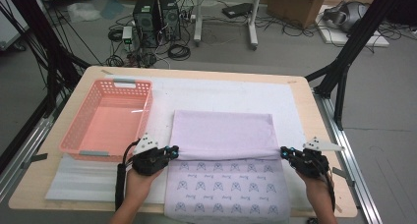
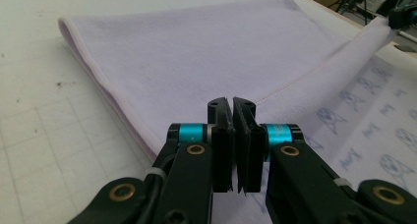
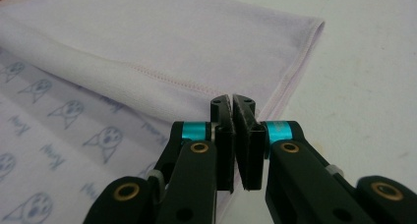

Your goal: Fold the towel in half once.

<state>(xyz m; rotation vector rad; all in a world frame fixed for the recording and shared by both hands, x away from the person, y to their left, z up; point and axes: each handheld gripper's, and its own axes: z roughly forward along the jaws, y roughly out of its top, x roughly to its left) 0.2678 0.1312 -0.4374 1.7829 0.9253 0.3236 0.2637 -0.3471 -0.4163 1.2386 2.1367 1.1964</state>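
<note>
Left gripper [image 1: 173,151] clamped on folded edge of lilac cloth [image 1: 223,130]; right gripper [image 1: 285,153] pinching opposite corner. Fold stretched between. Pink basket [image 1: 81,133] left of cloth.

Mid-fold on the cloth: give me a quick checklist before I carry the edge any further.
1. Left gripper shut on the cloth edge: ok.
2. Right gripper shut on the opposite end of that edge: ok.
3. Edge between the grippers runs straight, no sag: ok.
4. Folded layer lies flat, no bunching: ok.
5. Basket stands clear of the cloth, to its left: ok.
6. Near end of the cloth hangs past the table edge; whether it will drag: cannot tell.
</note>
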